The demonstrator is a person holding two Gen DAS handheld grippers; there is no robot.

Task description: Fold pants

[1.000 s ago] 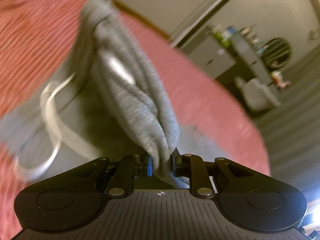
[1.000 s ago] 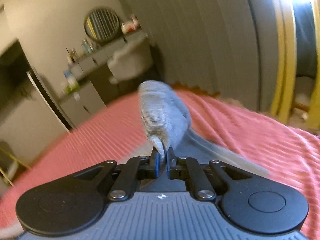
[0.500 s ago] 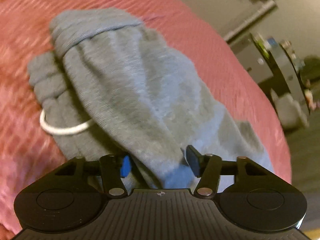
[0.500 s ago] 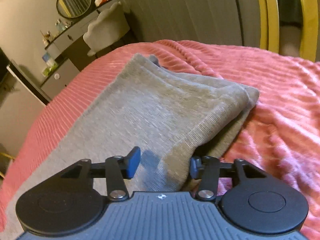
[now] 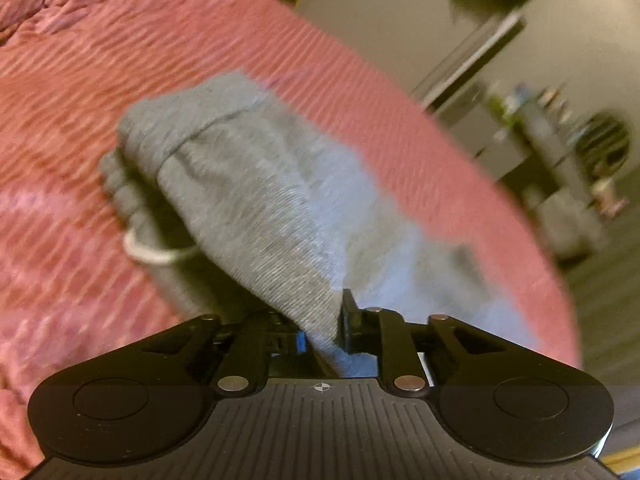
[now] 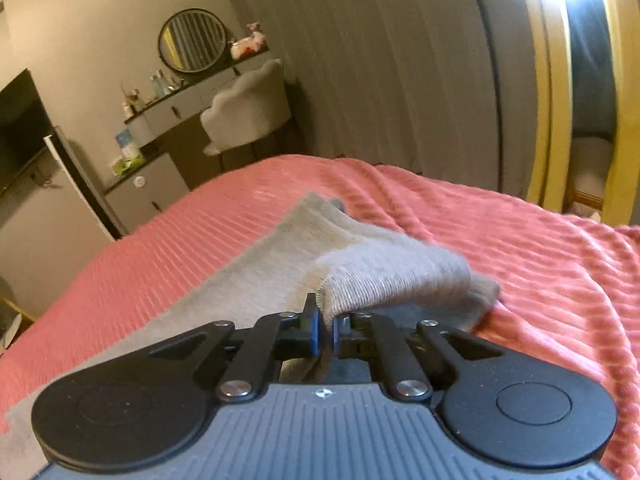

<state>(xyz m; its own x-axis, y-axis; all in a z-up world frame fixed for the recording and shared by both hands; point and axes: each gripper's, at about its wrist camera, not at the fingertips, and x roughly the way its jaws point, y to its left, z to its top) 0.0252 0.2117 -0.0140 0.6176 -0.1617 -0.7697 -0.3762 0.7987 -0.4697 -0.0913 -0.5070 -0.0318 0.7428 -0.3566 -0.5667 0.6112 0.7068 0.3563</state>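
Grey knit pants [image 5: 256, 200] lie folded on a red ribbed bedspread [image 5: 80, 80]. My left gripper [image 5: 322, 328] is shut on a fold of the grey fabric at its near edge and lifts it slightly. A white drawstring loop [image 5: 156, 254] sticks out at the left by the waistband. In the right wrist view, my right gripper [image 6: 325, 328] is shut on the near edge of the pants [image 6: 360, 276], which stretch away over the bedspread [image 6: 540, 260].
Past the bed's far edge stand a vanity with a round mirror [image 6: 192, 40], a pale chair [image 6: 248, 108] and a white cabinet [image 6: 148, 192]. Grey curtains [image 6: 380, 60] and a yellow door frame [image 6: 544, 80] are at the right.
Both grippers were shut on the pants, opened half a second ago with the fabric laid down, and have now shut on the near edge again and raised it.
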